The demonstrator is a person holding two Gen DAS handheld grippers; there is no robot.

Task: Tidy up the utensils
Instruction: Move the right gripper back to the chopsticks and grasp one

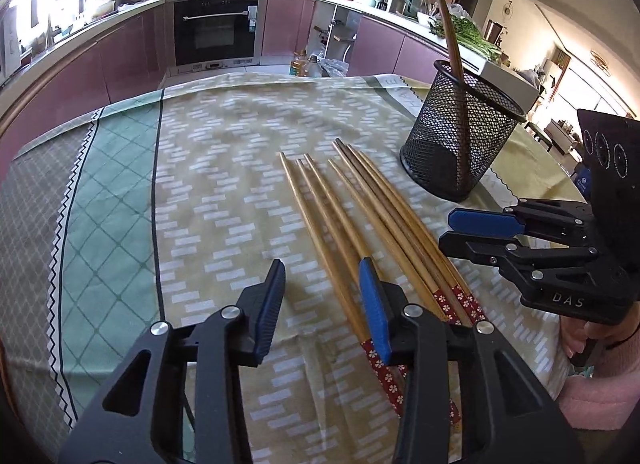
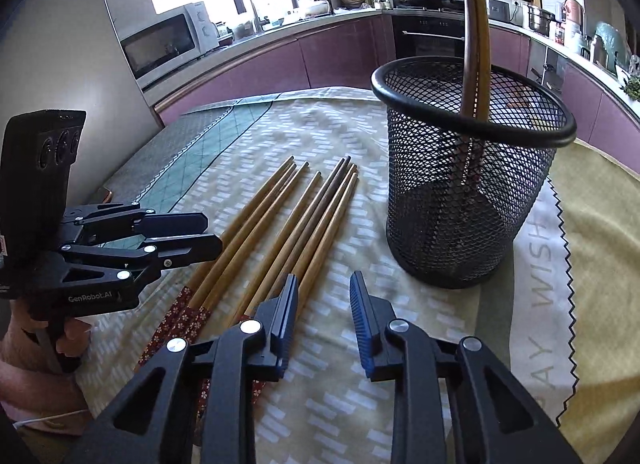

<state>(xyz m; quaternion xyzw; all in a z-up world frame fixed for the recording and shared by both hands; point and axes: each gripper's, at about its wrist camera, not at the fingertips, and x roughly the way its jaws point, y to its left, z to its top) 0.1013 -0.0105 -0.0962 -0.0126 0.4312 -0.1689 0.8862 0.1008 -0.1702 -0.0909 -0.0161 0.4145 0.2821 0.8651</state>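
Behind my table is a kitchen with purple cupboards, and the chopsticks (image 1: 352, 219) lie side by side on the cloth (image 1: 224, 167), easy to pick up. My left gripper (image 1: 322, 278) and right gripper (image 2: 324, 292) hang over them with jaws apart, holding nothing. Beside them, the black mesh cup (image 2: 472, 183) holds two chopsticks already, leaning on its rim.

Tan chopsticks (image 1: 352, 223) with red floral ends, black mesh holder (image 1: 460, 143), yellow-green white-dashed tablecloth (image 1: 224, 167).
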